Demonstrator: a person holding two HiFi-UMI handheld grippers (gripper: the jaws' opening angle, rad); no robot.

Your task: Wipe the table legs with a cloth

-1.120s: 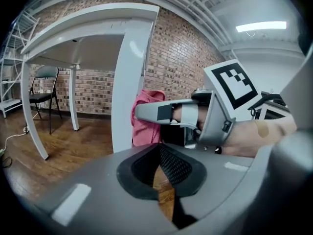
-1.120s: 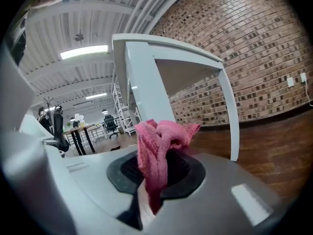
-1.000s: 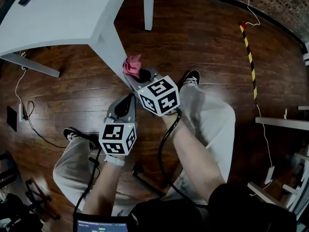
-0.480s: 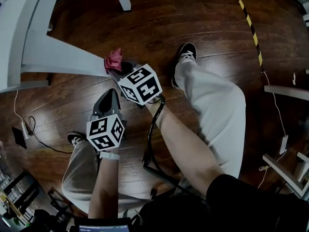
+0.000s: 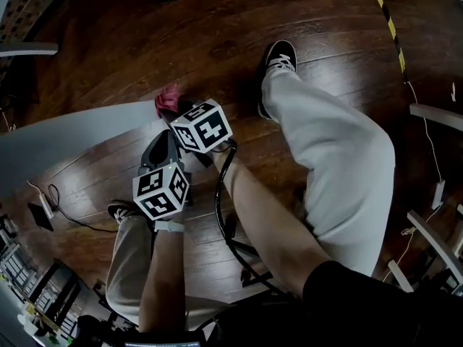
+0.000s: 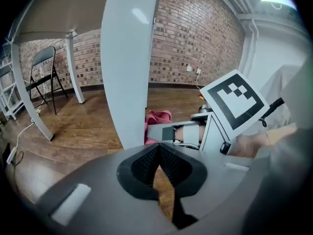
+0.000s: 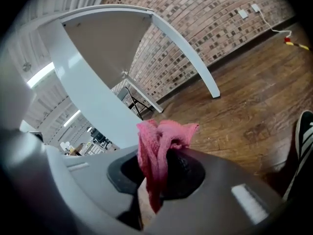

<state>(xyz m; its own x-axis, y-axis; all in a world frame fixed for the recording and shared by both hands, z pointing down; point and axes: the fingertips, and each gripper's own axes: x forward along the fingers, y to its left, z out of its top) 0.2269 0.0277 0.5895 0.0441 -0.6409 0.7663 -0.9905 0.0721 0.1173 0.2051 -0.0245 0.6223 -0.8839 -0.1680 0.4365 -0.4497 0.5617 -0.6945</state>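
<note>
Head view: a person crouches over a wooden floor [image 5: 217,27] with a tool in each hand, both aimed at a pale table leg [image 5: 72,139] that crosses the left of the picture.
Right hand: the right gripper [image 5: 172,111] is clenched on a pink cloth [image 5: 168,97].
Cloth in the jaws: seen from the right gripper view, it is pinched between the two black pads. A crumpled bunch sticks up past the tips and a thinner tail hangs down between them.
Cloth and leg: the bunch sits at the edge of the table leg, low down near the floor. In the left gripper view it looks pressed against the leg's right side.
Left hand: the left gripper [image 6: 157,153] has its jaws closed together with nothing between them.
Left gripper's place: just behind the right gripper, nearer the person, and apart from the table leg and the cloth.
Around: a black shoe [image 5: 281,55] rests on the floor to the right of the cloth. A folding chair [image 6: 41,72] stands before a brick wall [image 6: 190,38].
</note>
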